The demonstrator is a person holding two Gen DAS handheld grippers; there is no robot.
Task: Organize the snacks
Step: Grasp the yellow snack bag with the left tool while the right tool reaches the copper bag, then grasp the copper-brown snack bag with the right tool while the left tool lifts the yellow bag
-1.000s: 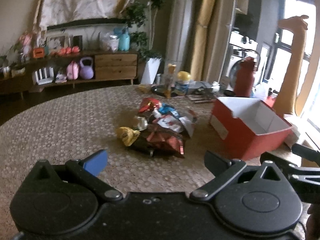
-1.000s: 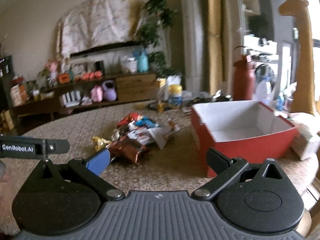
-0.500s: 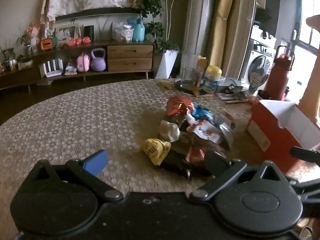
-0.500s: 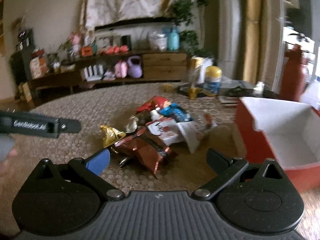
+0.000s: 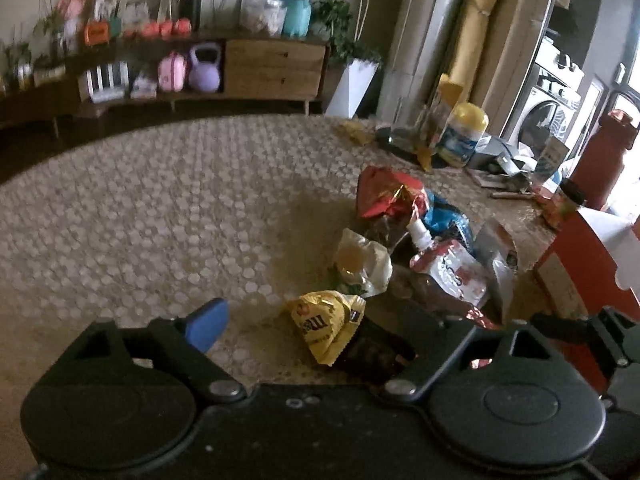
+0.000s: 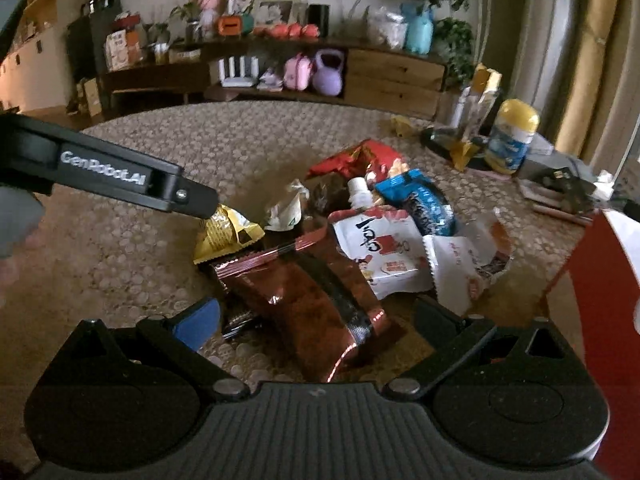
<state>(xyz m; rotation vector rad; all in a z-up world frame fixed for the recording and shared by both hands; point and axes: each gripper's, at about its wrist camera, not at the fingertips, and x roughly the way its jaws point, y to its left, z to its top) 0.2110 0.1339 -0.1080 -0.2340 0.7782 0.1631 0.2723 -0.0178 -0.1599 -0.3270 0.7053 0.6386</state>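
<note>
Both grippers hover low over the desk [image 5: 140, 216] with jaws spread and holding nothing: the left gripper [image 5: 316, 322] frames a yellow packet [image 5: 326, 322], the right gripper [image 6: 316, 312] a shiny brown bag [image 6: 316, 300]. Just beyond lies the snack pile, with a white pouch [image 6: 380, 248], blue packet [image 6: 420, 200] and red bag [image 6: 360, 160]. The red box [image 5: 576, 256] stands just right of the pile.

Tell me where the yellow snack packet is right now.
The yellow snack packet lies at the pile's left edge, between the left gripper's open fingers, against the brown foil bag.
</note>
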